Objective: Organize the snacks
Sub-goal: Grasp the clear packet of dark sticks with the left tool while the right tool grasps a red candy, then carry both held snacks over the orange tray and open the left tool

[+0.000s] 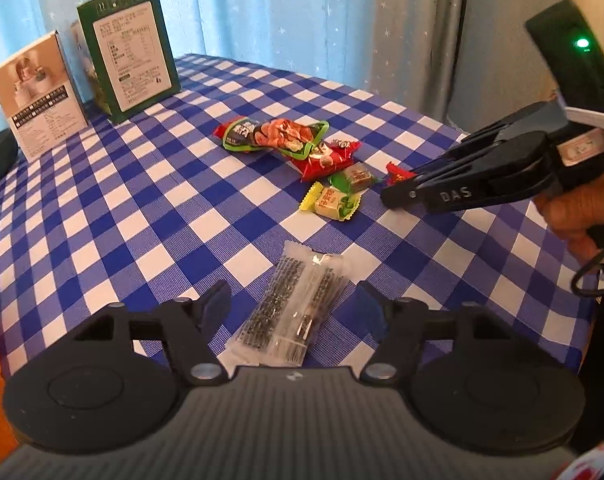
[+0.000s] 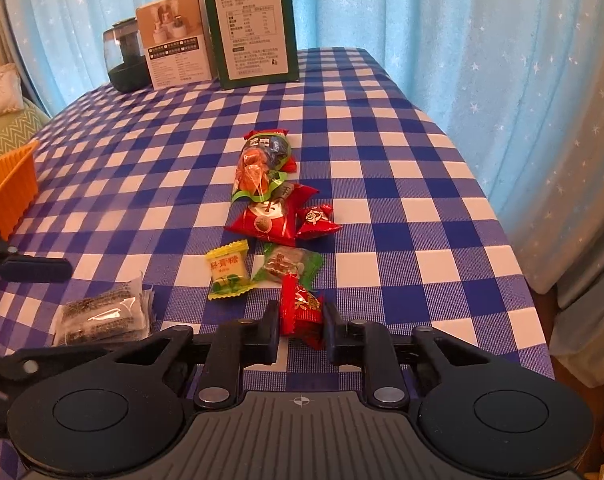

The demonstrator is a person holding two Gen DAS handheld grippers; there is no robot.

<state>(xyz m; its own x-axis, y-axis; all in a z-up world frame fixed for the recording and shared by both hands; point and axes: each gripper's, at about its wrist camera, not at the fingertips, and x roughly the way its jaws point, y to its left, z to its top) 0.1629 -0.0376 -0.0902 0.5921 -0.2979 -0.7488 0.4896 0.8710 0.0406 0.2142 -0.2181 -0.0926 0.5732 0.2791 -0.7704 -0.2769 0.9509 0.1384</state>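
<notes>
My right gripper (image 2: 301, 314) is shut on a small red candy packet (image 2: 302, 308), low over the checked tablecloth; the left wrist view shows this gripper (image 1: 397, 188) with the red packet (image 1: 397, 174) at its tip. My left gripper (image 1: 292, 304) is open, its fingers on either side of a clear packet with black print (image 1: 290, 312) lying on the cloth; that packet also shows in the right wrist view (image 2: 102, 316). Loose snacks lie ahead: a yellow candy (image 2: 226, 270), a green candy (image 2: 288, 264), red packets (image 2: 272, 220) and an orange-and-green packet (image 2: 260, 168).
A green box (image 2: 254, 24), a white box (image 2: 174, 40) and a dark glass jar (image 2: 126, 56) stand at the far edge. An orange basket (image 2: 8, 188) sits at the left. The table's right edge (image 2: 501, 220) drops off beside blue curtains.
</notes>
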